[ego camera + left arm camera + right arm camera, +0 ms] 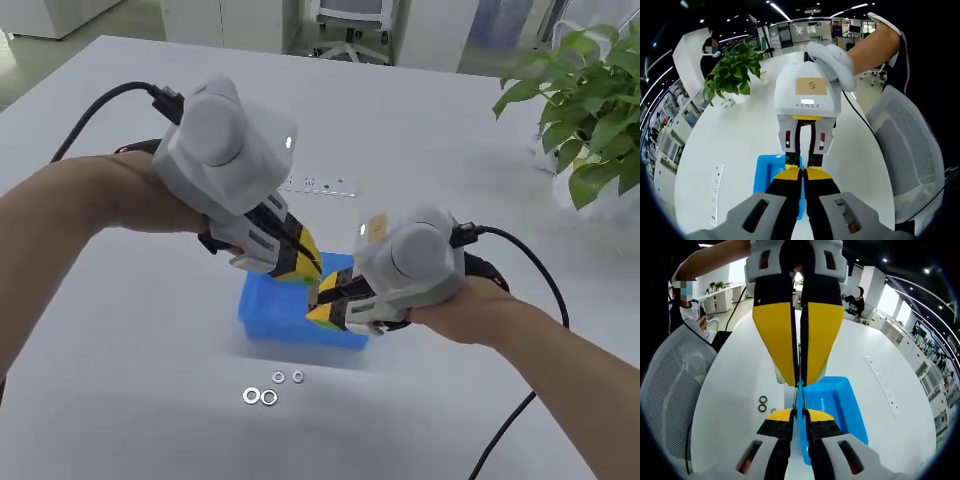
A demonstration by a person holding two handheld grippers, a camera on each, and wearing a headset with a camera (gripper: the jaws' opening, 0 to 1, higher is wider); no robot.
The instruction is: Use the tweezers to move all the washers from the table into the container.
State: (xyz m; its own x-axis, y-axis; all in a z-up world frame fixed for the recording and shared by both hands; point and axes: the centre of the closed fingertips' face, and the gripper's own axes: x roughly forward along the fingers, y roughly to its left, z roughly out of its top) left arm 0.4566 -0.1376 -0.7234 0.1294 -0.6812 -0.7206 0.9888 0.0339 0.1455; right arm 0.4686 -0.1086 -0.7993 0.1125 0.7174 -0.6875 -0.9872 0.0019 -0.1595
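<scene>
Four washers (268, 397) lie just beside the container (268, 316); above it, left gripper (310, 268) and right gripper (320, 298) both pinch the tweezers (799, 397). We should settle one firm grip before reaching down.

The left gripper (803, 175), black-jawed with yellow tips, is holding its jaws pressed together, meeting tip to tip the white-bodied right gripper (803, 161) facing it. Beneath both, a blue rectangular plastic container (765, 175) is sitting on the white table (740, 140), with a leafy green potted plant (735, 75) standing well beyond.
</scene>
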